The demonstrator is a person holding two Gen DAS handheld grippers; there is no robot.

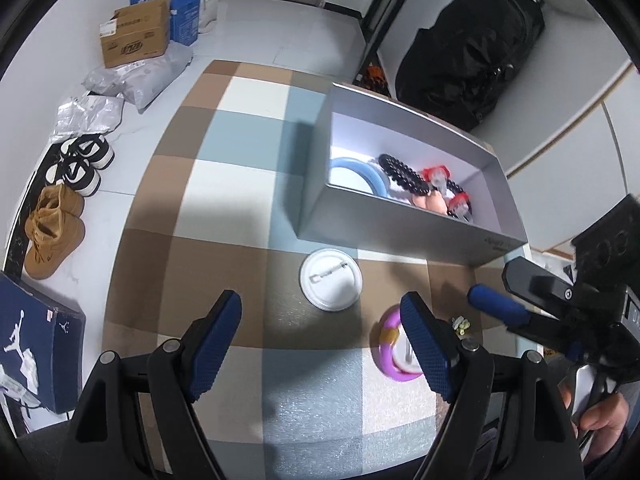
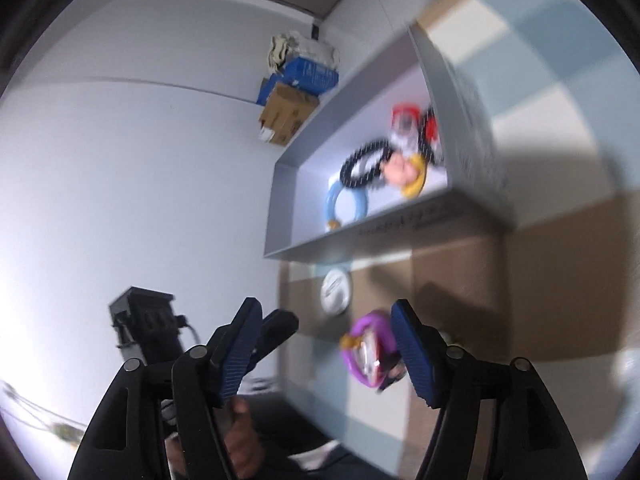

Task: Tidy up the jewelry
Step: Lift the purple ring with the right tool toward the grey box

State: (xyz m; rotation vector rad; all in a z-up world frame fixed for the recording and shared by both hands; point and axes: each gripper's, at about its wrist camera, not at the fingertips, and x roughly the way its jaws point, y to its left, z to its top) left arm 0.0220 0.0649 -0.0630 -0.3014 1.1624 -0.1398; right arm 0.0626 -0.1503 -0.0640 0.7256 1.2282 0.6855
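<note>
A purple bangle [image 1: 387, 354] with a gold bit lies on the checked tablecloth, partly hidden by the right finger of my left gripper [image 1: 322, 344], which hangs open over the cloth with nothing between its pads. A white round pin badge [image 1: 331, 280] lies just beyond its tips. My right gripper [image 1: 502, 294] comes in from the right, apart from the bangle. In the blurred right wrist view the right gripper [image 2: 326, 354] is open and the purple bangle [image 2: 368, 354] shows between its fingers, untouched. The silver box [image 1: 400, 220] holds a blue bangle [image 1: 360, 170], a black bead bracelet [image 1: 402, 174] and red pieces.
A small green-yellow trinket [image 1: 461, 325] lies right of the bangle. On the floor to the left are shoes [image 1: 54, 228], a cardboard carton [image 1: 136, 34], grey parcels and a dark blue shoe box [image 1: 36, 340]. A black backpack [image 1: 468, 52] leans behind the silver box.
</note>
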